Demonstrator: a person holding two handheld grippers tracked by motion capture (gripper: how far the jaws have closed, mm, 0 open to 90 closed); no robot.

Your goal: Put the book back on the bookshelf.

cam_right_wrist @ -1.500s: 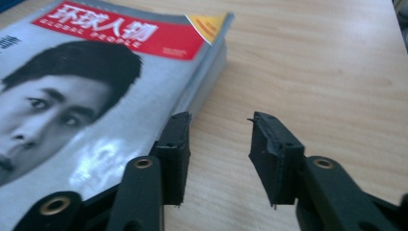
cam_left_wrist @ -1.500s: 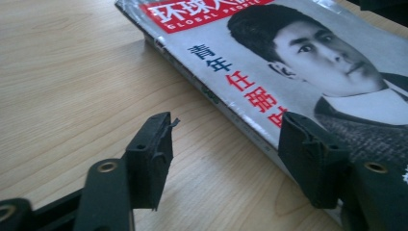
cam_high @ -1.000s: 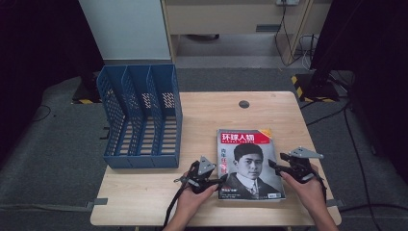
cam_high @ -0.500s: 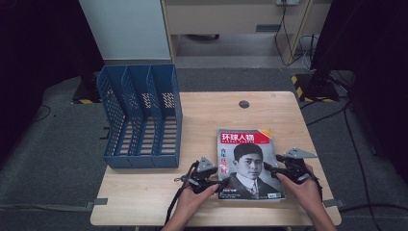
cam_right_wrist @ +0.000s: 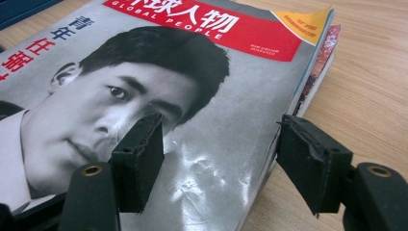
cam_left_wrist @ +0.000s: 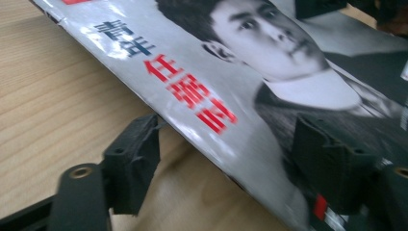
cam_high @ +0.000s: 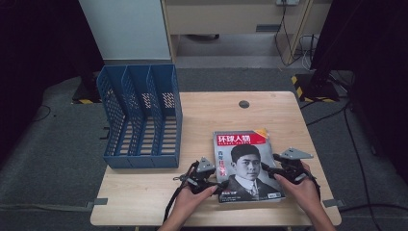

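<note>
Magazine (cam_high: 246,166) lies flat near the table's (cam_high: 144,202) front right corner. Left hand-held gripper (cam_high: 215,183) has just been opening, straddling its left edge; right hand-held gripper (cam_high: 270,169) half-open astride the right edge. Next, probably: close both, then lift.

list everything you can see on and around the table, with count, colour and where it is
light wooden table: one, pale wood, centre of the high view
glossy magazines with a black-and-white portrait and red title band: a stack of at least two, near right part of the table, lying flat
blue plastic mesh file rack with three slots: one, blue, left part of the table
small dark round disc: one, dark grey, far side of the table top
pale cabinet: one, behind the table
left gripper: one, black, at the magazines' left edge, jaws either side of that edge, just been opening
right gripper: one, black, at the magazines' right edge, jaws either side of it
hands: two, bottom of the high view
</note>
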